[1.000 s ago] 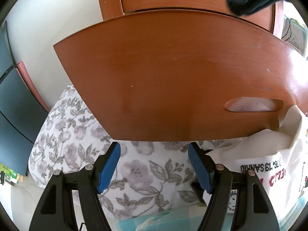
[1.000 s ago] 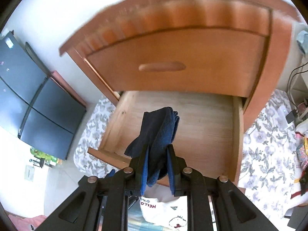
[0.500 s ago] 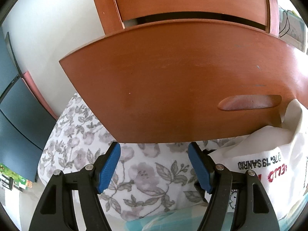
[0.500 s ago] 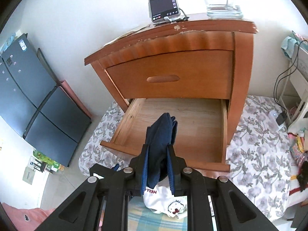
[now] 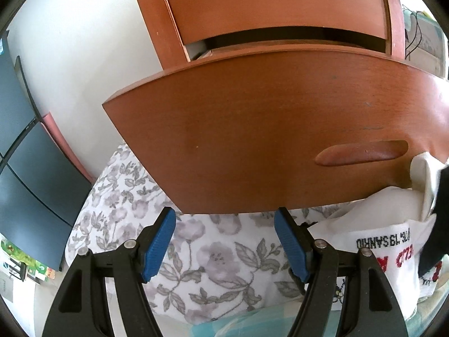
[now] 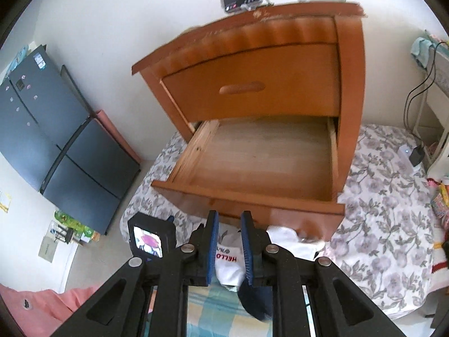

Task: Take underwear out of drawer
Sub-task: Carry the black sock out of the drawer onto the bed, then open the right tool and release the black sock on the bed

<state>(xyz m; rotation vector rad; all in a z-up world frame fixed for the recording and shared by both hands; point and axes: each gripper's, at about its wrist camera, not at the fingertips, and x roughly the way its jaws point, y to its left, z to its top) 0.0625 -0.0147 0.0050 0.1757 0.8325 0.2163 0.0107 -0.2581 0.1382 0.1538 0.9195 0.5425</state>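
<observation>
Right gripper [image 6: 228, 245] first: its blue pads stand a narrow gap apart with nothing pinched between them. The dark underwear [image 6: 254, 299] sits blurred below the right-hand pad, out of the drawer, over the checked cloth [image 6: 202, 317] and touching the white printed garment [image 6: 228, 264]; whether a pad touches it I cannot tell. Left gripper [image 5: 224, 243] stands wide apart and holds nothing, hovering over the floral sheet [image 5: 213, 255] just below the bottom edge of the drawer front [image 5: 266, 140].

Moving outward, the drawer [image 6: 261, 163] is pulled well out of the nightstand [image 6: 263, 64], its bare wooden floor showing from rim to rim. The near rim runs just beyond the right gripper's tips. The upper drawer above it is closed.

To the left, open floor separates the sheet's edge from a dark fridge [image 6: 56, 137]. To the right, the floral sheet spreads wide and free out to cables and clutter at the far side.
</observation>
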